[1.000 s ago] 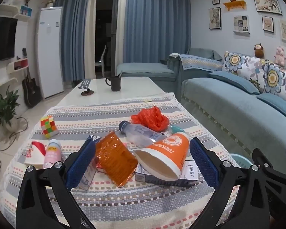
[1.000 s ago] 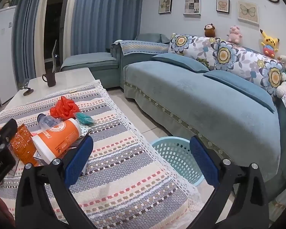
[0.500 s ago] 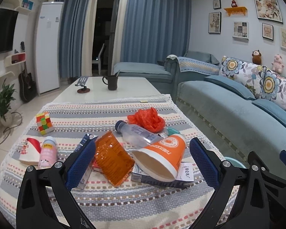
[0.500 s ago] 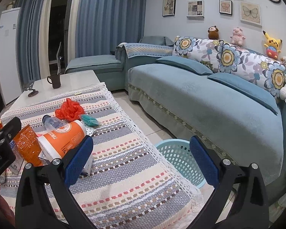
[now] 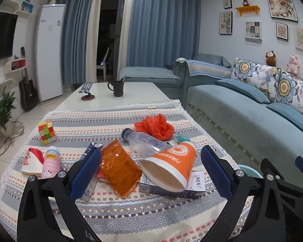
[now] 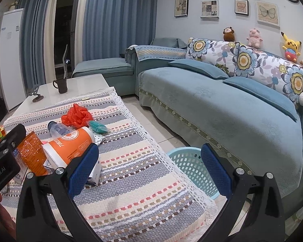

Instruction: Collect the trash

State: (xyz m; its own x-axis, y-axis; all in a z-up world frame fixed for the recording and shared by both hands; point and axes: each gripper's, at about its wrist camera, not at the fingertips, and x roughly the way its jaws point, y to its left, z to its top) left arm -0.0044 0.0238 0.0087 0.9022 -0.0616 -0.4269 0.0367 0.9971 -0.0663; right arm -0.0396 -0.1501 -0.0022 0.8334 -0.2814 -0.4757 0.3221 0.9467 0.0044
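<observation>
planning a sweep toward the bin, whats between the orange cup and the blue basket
In the right wrist view, only bare striped tablecloth and its lace edge lie between the orange cup and the blue basket, which stands on the floor beside the table.

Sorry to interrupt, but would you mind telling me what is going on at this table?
A person is clearing trash from the striped tablecloth with a handheld gripper in each hand. Both the left gripper and the right gripper are open and hold nothing. The left one faces a pile: an orange paper cup on its side, an orange wrapper, a plastic bottle and a crumpled red bag. A light blue basket stands on the floor beside the table. Nothing has been picked up yet.
</observation>
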